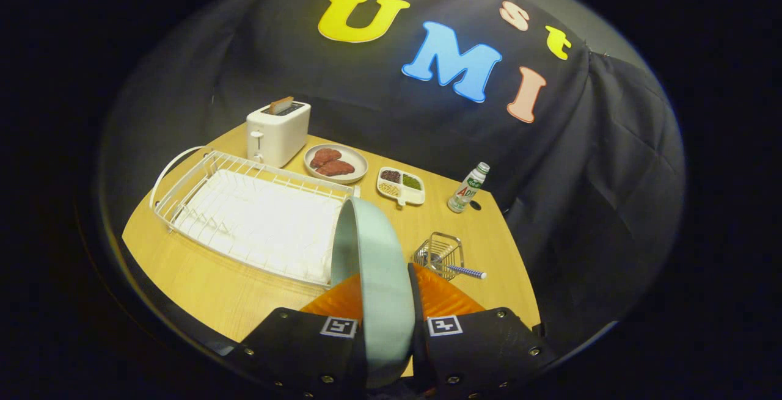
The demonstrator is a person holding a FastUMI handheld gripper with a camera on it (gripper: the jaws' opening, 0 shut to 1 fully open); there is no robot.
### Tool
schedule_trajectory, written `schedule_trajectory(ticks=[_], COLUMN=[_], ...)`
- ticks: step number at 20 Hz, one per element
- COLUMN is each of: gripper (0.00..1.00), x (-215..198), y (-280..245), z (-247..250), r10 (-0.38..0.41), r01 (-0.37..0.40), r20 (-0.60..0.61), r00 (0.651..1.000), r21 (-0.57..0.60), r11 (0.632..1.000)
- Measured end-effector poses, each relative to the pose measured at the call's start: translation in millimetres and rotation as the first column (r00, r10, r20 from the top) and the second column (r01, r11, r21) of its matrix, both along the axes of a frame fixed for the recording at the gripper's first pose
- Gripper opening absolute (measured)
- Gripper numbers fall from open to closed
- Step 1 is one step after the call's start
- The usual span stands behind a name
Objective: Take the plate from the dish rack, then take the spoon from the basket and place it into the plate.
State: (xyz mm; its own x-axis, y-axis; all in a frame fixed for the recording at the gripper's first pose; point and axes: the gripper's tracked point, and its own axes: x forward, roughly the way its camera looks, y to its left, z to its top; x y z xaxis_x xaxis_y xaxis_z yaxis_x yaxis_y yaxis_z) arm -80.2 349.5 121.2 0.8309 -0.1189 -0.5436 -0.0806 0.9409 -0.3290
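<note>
While I watched the feed, my gripper (387, 302) was closed on the plate (374, 265), one finger pressed to each face, so I had it pinched on edge and standing upright between them. Its rim rose ahead of the fingers and overlapped the near right corner of the rack (244, 214) at about 11 o'clock. That rack lay on the table (201, 290), white wire with a white mat inside, and I saw no dishes in it. At 1 o'clock, just beyond the right finger, sat the small wire basket (441, 253), and the spoon (463, 271) lay in it with its striped handle poking out toward 3 o'clock. Farther off at 11 o'clock stood a toaster (278, 131) with a slice showing on top. Beside it, toward 12, was a dish of meat (336, 163), then a divided tray (401, 185) of grains, and a bottle (468, 187) leaning at 1 o'clock near the table's far edge
</note>
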Motion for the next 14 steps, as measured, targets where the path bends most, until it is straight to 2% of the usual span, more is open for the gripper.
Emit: schedule_trajectory(ticks=[4,8,11,14], gripper=[0.27,0.28,0.27,0.27], x=[-21.4,-32.6,-34.7,-30.9], y=[14.0,32.7,49.2,66.3], z=[-40.5,-80.1,-105.5,-122.5], r10=[0.101,0.183,0.241,0.239], r01=[-0.094,-0.145,-0.164,-0.102], r20=[-0.077,-0.145,-0.174,-0.181], r00=[0.992,0.972,0.955,0.954], r21=[0.093,0.240,0.367,0.555], r11=[0.991,0.960,0.916,0.825])
